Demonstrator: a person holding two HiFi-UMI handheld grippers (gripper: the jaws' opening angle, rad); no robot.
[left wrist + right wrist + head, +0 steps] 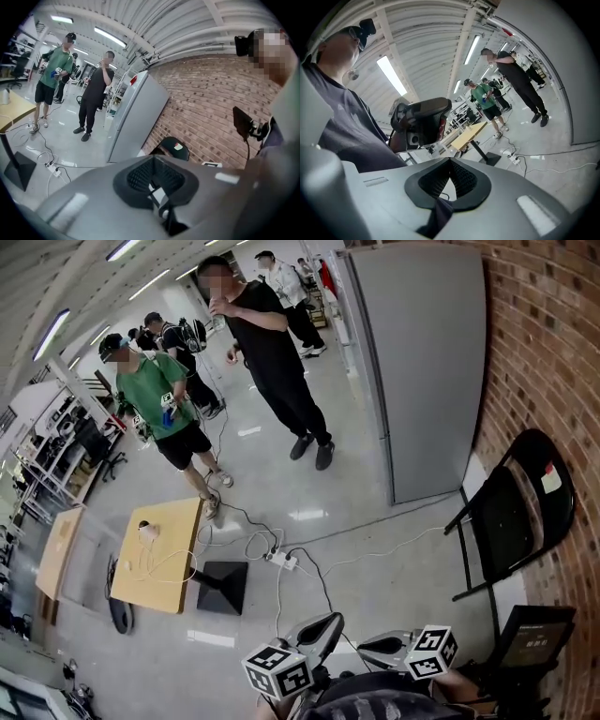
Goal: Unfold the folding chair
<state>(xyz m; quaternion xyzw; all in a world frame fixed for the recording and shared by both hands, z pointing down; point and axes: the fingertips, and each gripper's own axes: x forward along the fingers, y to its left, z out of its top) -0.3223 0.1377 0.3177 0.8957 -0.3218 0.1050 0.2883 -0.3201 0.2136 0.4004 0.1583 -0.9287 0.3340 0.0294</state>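
Note:
The black folding chair (pixel 511 517) stands folded against the brick wall at the right of the head view, with a light sticker on its backrest. The left gripper view catches only its rounded back (pixel 174 147) beyond the jaws. My left gripper (pixel 322 628) and right gripper (pixel 385 649) hover side by side at the bottom edge, well short of the chair, each with a marker cube behind it. The left gripper (pixel 152 172) is shut and holds nothing. The right gripper (pixel 450 177) is shut and also holds nothing; it looks away from the chair.
A tall grey cabinet (pixel 417 362) stands left of the chair. A wooden table (pixel 159 554) on a black base (pixel 223 585), a power strip (pixel 281 561) and loose cables lie on the floor ahead. Two people (pixel 272 352) (pixel 164 409) stand further off. A black screen (pixel 532 636) sits near right.

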